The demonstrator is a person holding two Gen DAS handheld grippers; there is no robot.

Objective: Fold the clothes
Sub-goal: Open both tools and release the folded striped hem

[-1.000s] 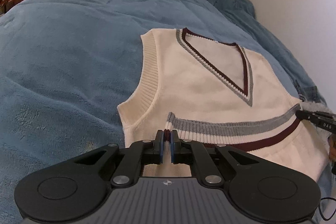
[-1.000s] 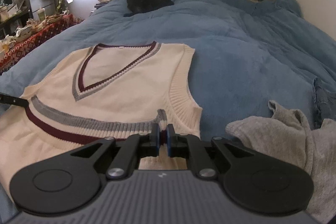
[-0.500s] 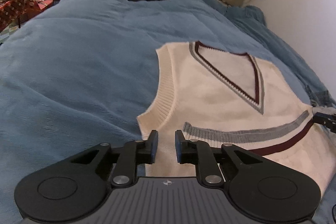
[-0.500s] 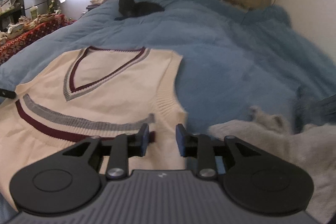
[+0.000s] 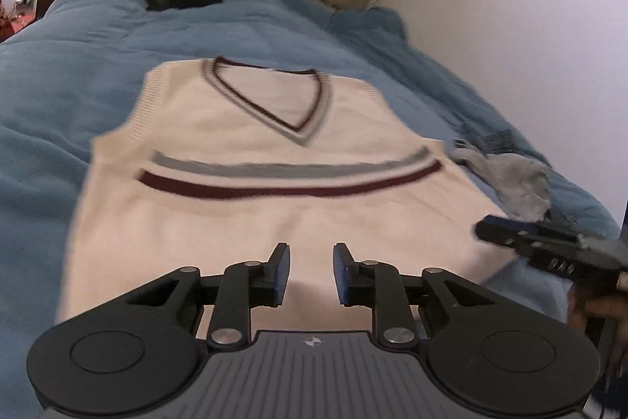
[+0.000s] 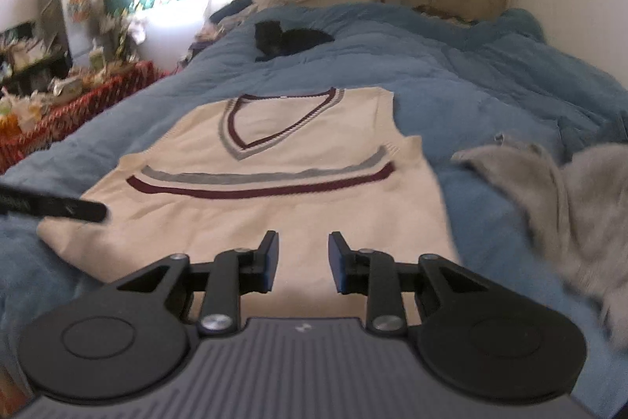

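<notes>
A cream V-neck knit vest (image 5: 274, 144) with a grey and a maroon chest stripe lies flat, face up, on the blue bedspread (image 5: 59, 97); it also shows in the right wrist view (image 6: 282, 152). My left gripper (image 5: 309, 271) is open and empty above the vest's lower part. My right gripper (image 6: 301, 262) is open and empty above the vest's lower part too. The right gripper's finger (image 5: 506, 234) shows at the vest's right edge in the left wrist view. The left gripper's finger (image 6: 55, 207) shows at the vest's left edge in the right wrist view.
A crumpled grey garment (image 6: 557, 191) lies on the bed right of the vest, also in the left wrist view (image 5: 518, 179). A black garment (image 6: 286, 38) lies far up the bed. A cluttered table with a red cloth (image 6: 66, 105) stands left. A wall (image 5: 510, 26) runs along the right.
Both grippers let go of the vest's folded hem, opened and drew back toward its bottom. The vest now lies flat at full length.
</notes>
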